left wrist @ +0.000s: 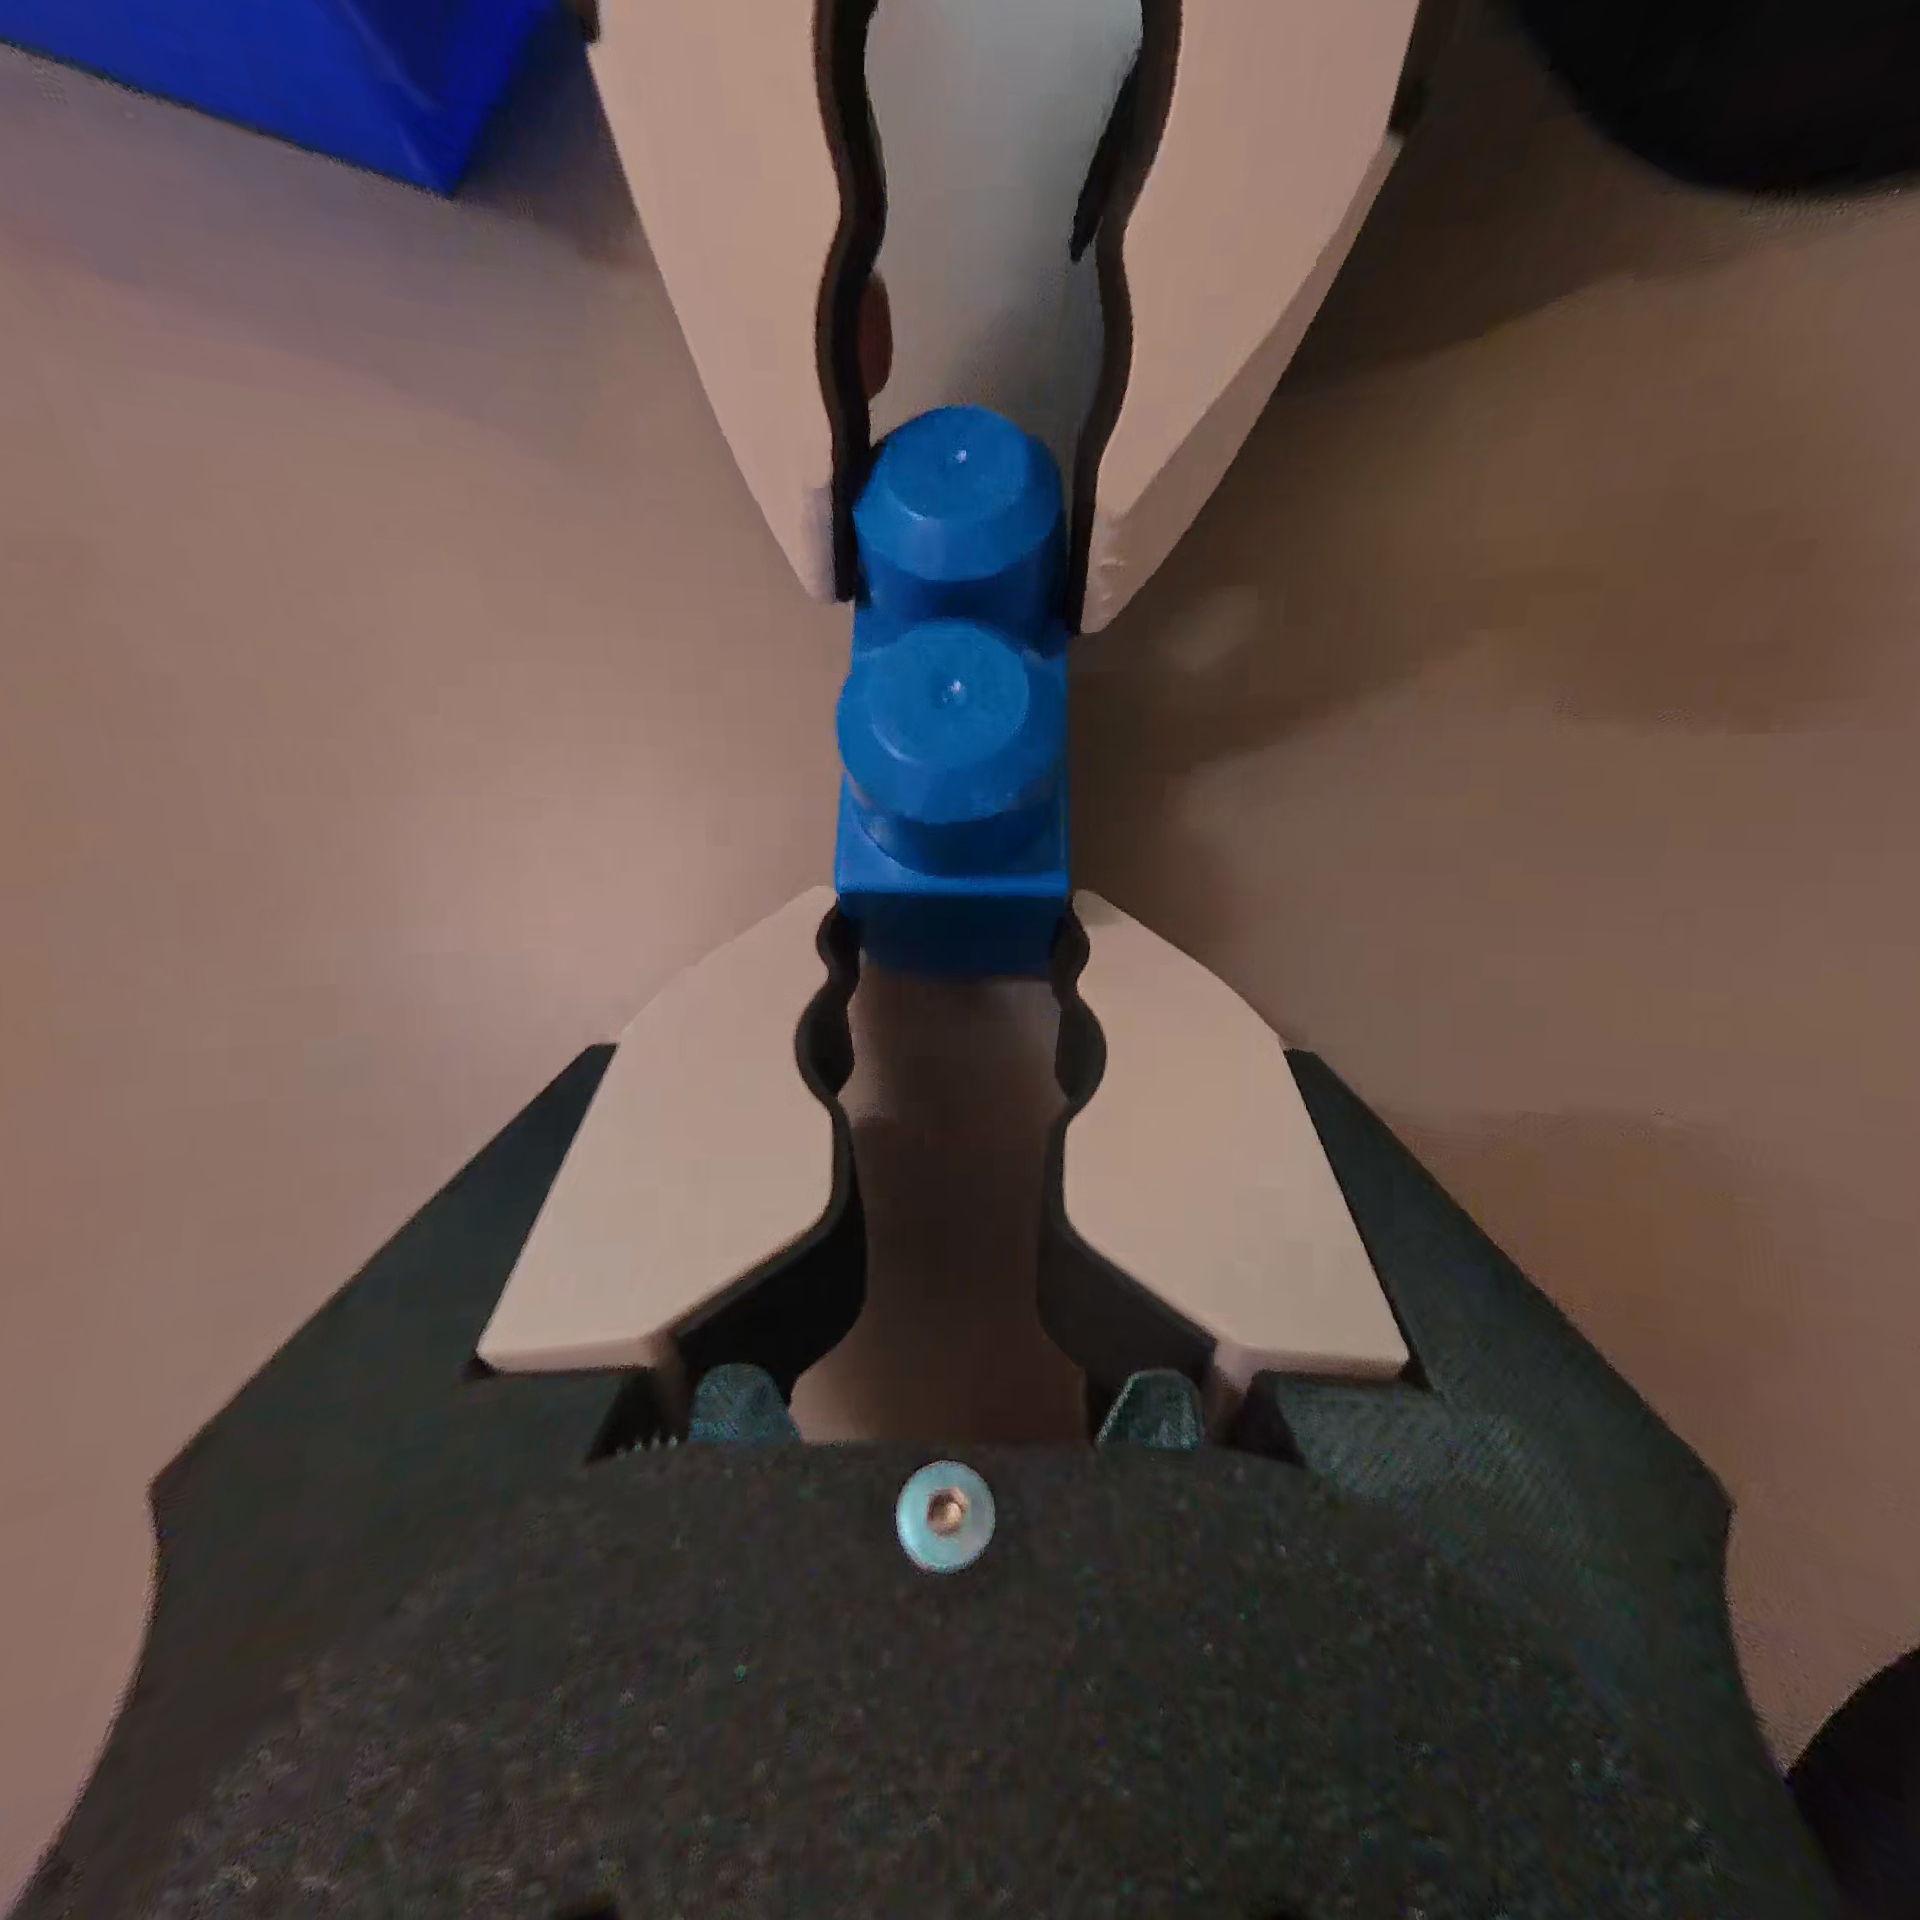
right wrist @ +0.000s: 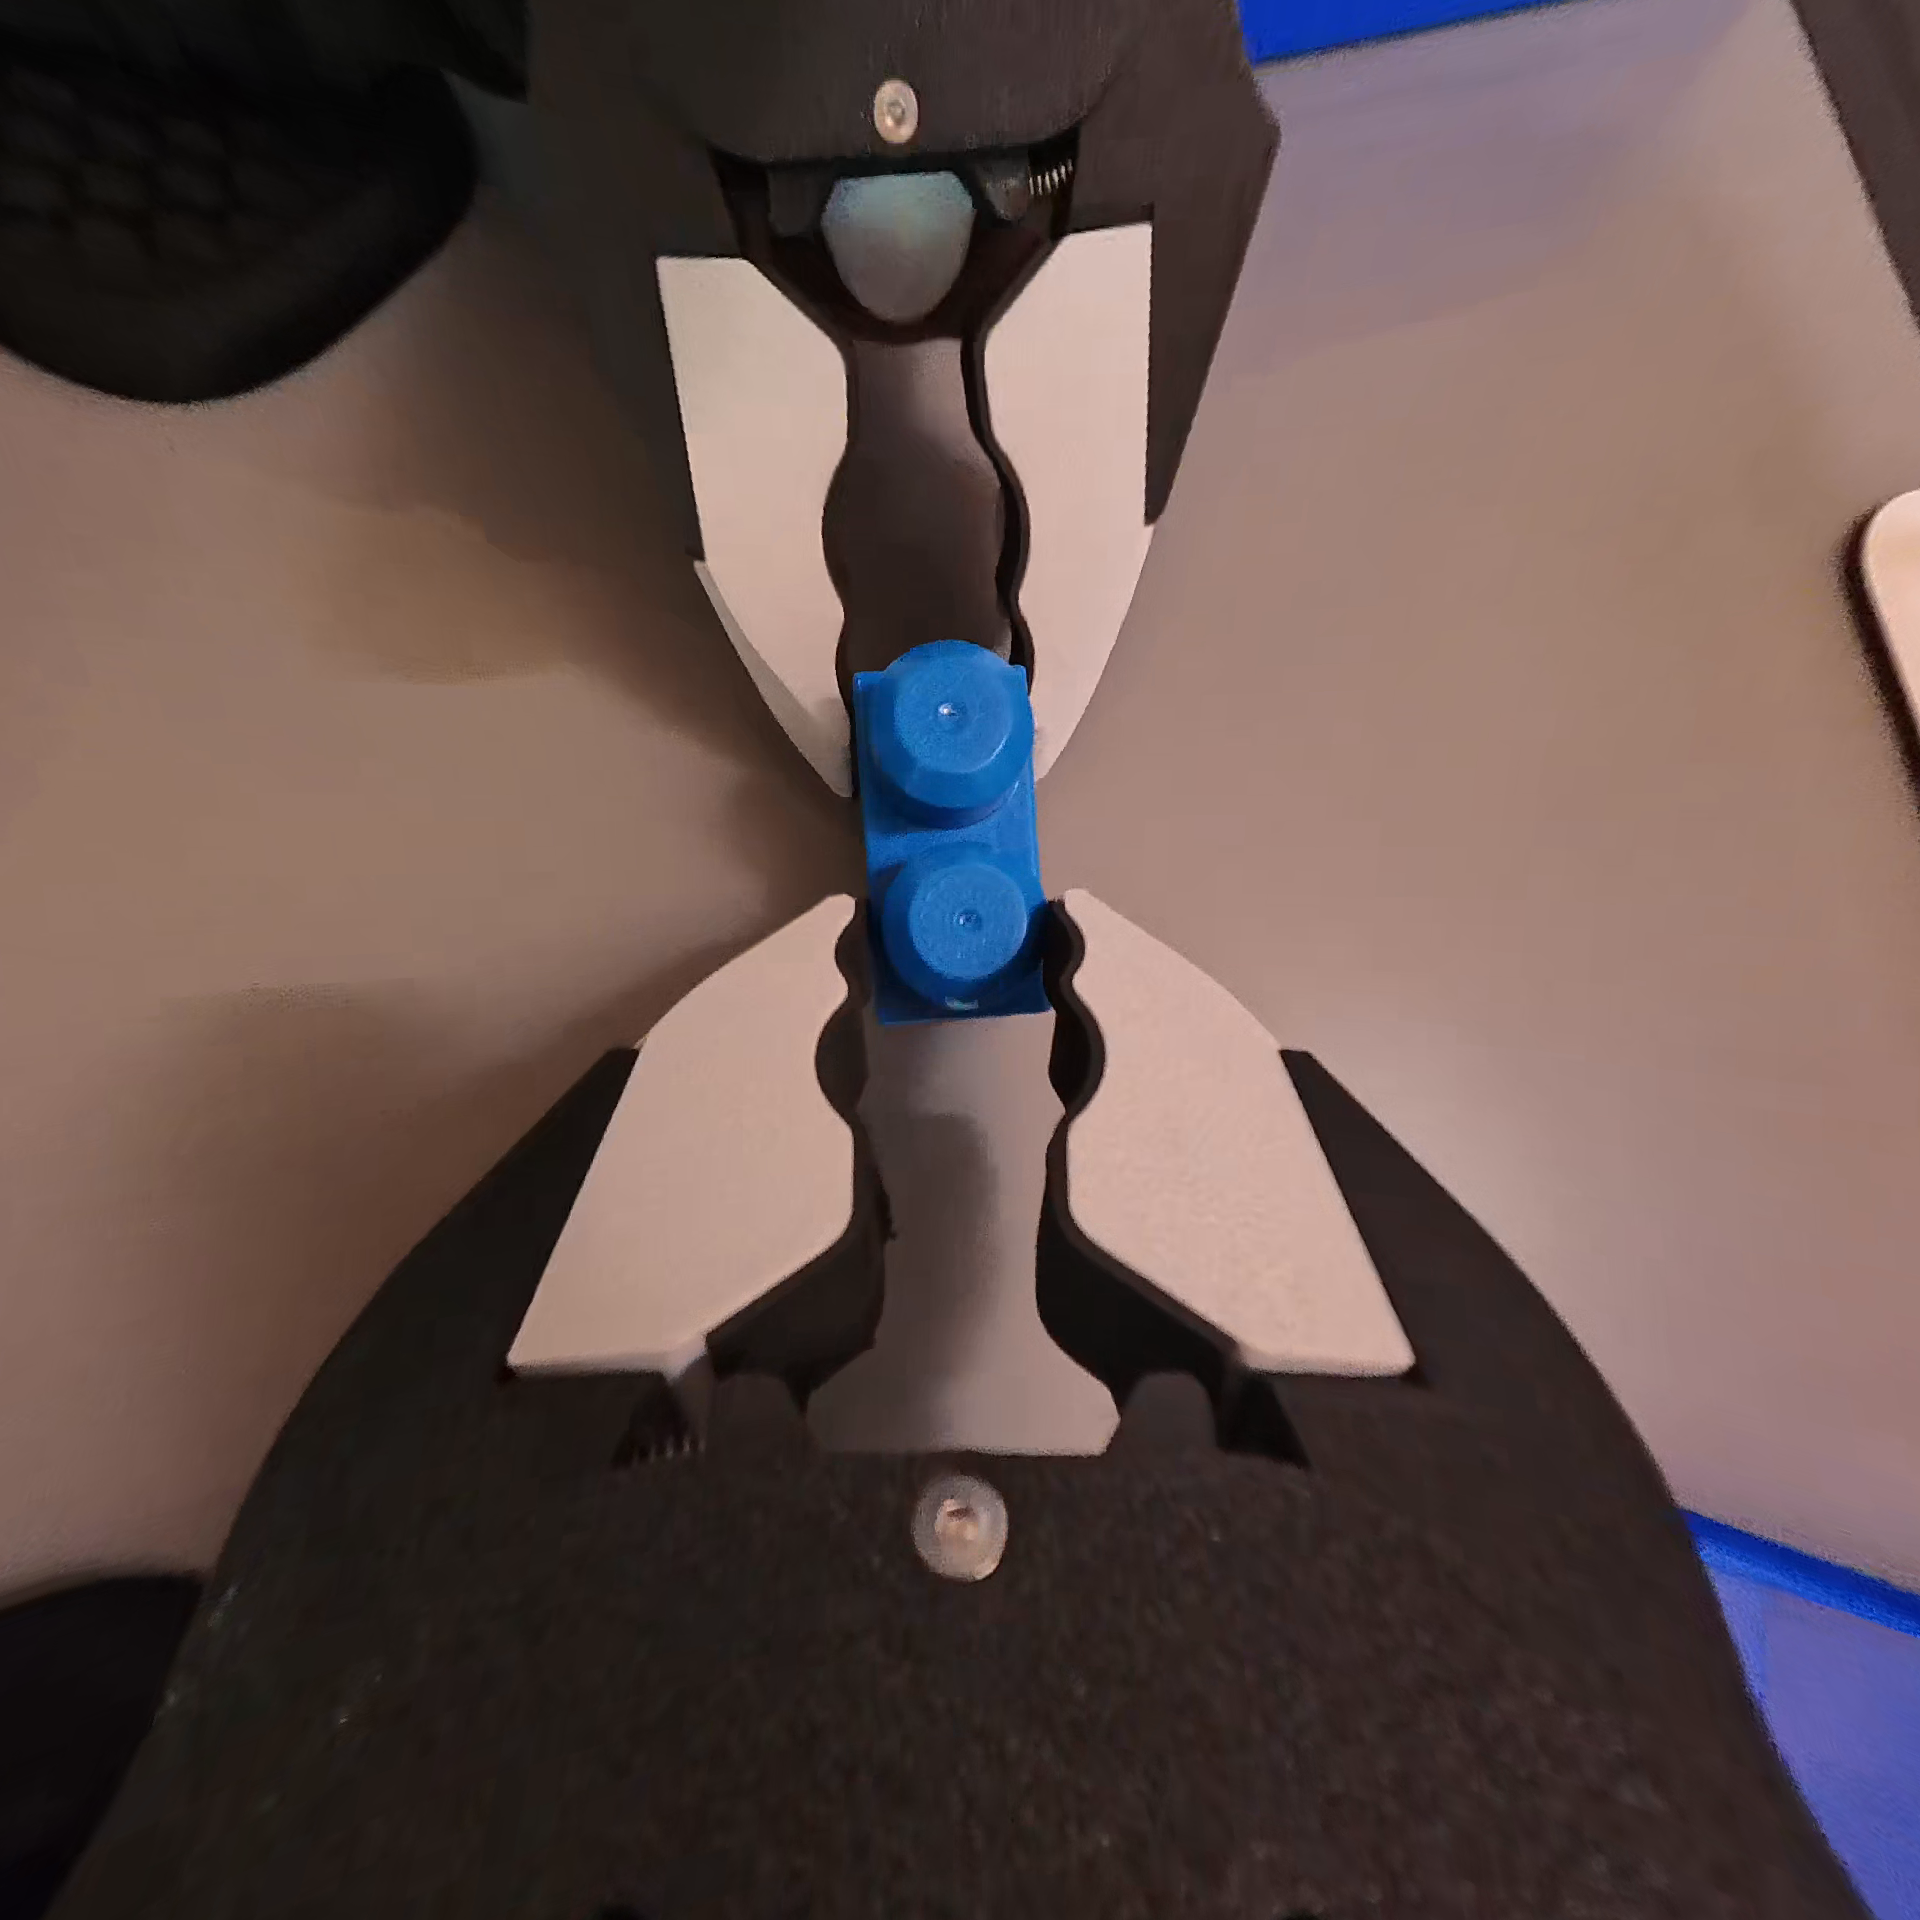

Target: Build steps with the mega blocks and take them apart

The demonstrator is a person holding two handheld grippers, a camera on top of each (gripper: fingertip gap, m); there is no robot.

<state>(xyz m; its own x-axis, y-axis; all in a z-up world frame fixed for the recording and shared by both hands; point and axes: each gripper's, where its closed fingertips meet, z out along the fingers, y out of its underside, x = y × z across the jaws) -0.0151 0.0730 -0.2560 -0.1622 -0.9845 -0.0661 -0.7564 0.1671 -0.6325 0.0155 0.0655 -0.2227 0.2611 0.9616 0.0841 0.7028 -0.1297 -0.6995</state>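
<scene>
A blue two-stud mega block stands studs up over the pale table. My left gripper is shut on its near end, with its pads against the block's sides. My right gripper comes in from the far side, facing mine, and is shut on the other end at the far stud. In the right wrist view the same block sits between my right gripper, shut on its near end, and the left gripper opposite. What lies under the block is hidden.
A blue box sits at the far left and a dark object at the far right. In the right wrist view there is a black object at the upper left, a blue edge at the lower right and a white object at the right edge. One gripper's finger ends stand about 5 cm off the other's. From either gripper's tips it is about 25 cm to the white object.
</scene>
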